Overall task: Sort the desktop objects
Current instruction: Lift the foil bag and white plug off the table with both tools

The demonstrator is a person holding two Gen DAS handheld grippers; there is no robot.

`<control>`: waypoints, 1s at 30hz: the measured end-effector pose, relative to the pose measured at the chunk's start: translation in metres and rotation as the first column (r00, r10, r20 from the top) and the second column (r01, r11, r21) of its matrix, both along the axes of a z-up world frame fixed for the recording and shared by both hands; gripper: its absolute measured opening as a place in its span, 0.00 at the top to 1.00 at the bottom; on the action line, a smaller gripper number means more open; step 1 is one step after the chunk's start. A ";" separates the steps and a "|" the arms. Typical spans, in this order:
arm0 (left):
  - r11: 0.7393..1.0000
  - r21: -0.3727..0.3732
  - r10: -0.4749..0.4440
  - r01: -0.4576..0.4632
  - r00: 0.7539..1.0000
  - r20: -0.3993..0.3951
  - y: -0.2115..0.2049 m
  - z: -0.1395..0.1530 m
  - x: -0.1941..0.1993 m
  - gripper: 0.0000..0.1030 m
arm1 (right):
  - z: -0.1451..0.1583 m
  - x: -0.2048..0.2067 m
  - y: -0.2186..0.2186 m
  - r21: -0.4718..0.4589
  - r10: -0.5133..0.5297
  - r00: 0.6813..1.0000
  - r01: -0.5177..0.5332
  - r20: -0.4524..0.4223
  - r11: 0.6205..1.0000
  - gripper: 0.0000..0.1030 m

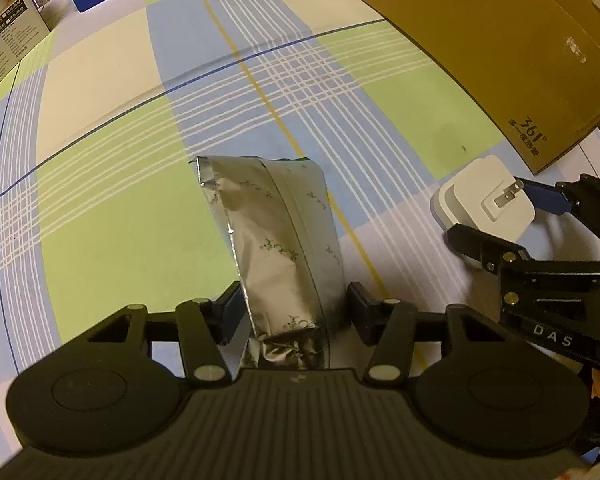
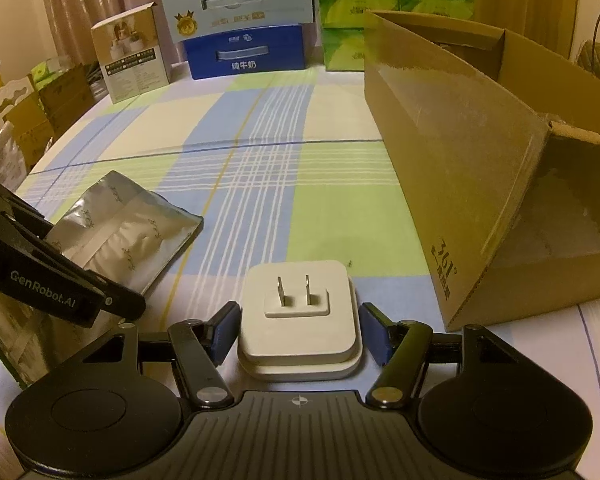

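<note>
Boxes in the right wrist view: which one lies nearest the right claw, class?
The big brown cardboard box, open-topped and marked 361°. The milk box and other boxes stand along the table's far edge.

My left gripper (image 1: 294, 308) straddles the pouch (image 1: 276, 236); charger (image 2: 300, 316) lies right of it, box (image 2: 480, 168) beyond.
</note>
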State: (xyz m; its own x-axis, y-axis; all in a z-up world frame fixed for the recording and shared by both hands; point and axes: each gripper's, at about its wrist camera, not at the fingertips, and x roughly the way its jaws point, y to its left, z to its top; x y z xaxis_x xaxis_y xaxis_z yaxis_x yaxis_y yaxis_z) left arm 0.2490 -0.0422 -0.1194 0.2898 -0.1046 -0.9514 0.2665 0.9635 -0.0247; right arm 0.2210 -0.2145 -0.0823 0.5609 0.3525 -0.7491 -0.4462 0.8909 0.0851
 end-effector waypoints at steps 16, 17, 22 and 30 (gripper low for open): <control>1.000 0.010 -0.017 0.017 1.000 0.013 -0.001 -0.003 0.001 0.51 | -0.005 -0.005 0.010 -0.056 0.036 0.999 -0.035 0.030 0.998 0.40; 1.000 0.009 -0.019 0.019 1.000 0.013 -0.001 -0.002 0.001 0.52 | -0.005 -0.005 0.010 -0.058 0.036 0.999 -0.034 0.031 0.998 0.40; 1.000 -0.009 -0.008 0.008 1.000 0.008 0.002 0.000 -0.001 0.59 | -0.005 -0.007 0.012 -0.063 0.036 0.999 -0.033 0.034 0.997 0.40; 0.999 -0.036 0.012 -0.012 1.000 0.008 0.009 0.008 -0.008 0.67 | 0.001 -0.010 0.012 -0.033 0.035 0.998 -0.034 0.056 0.999 0.40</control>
State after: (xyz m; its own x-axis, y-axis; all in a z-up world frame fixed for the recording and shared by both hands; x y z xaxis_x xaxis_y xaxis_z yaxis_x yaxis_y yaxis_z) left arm 0.2414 -0.0335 -0.1109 0.2992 -0.1356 -0.9445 0.2556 0.9651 -0.0576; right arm 0.2112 -0.2024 -0.0817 0.5905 0.3490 -0.7277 -0.4800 0.8767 0.0309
